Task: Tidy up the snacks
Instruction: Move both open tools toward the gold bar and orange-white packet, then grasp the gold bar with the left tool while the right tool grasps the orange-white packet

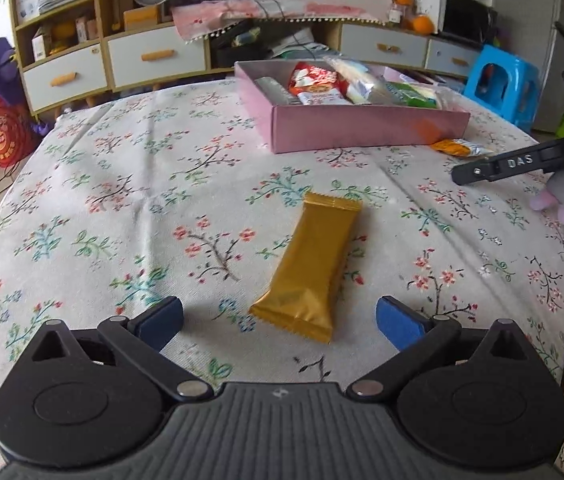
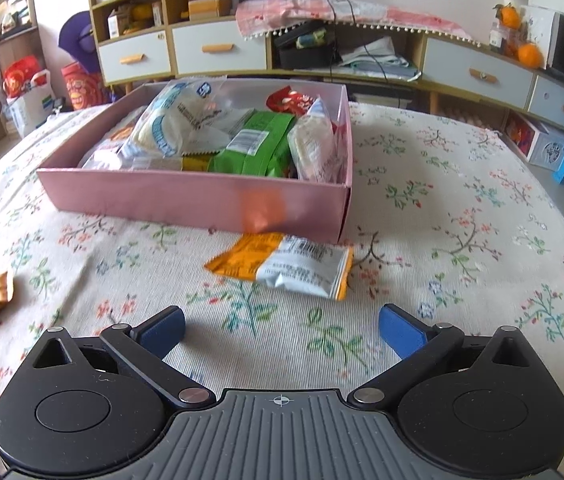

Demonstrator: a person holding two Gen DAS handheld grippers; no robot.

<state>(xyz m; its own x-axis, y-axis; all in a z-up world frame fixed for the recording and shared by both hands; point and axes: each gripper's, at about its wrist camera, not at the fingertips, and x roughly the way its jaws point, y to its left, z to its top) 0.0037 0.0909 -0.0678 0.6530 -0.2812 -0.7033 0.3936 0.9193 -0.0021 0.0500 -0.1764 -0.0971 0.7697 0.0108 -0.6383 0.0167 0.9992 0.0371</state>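
Floral cloth covered the desk (image 1: 82, 208) in a cluttered living room, shelving along the far wall. With jaws spread wide and empty, the left gripper (image 1: 280, 322) hovered just short of a gold snack bar (image 1: 313, 264) lying flat near the desk's centre. The right gripper (image 2: 282, 330), equally wide open and empty, faced an orange-and-white packet (image 2: 285, 264) resting just before the near wall of the pink box (image 2: 186, 194), already heaped with snacks. Two loose items apparently remained to be boxed; the next move called for lowering each gripper astride its packet, closing, then lifting over the wall.
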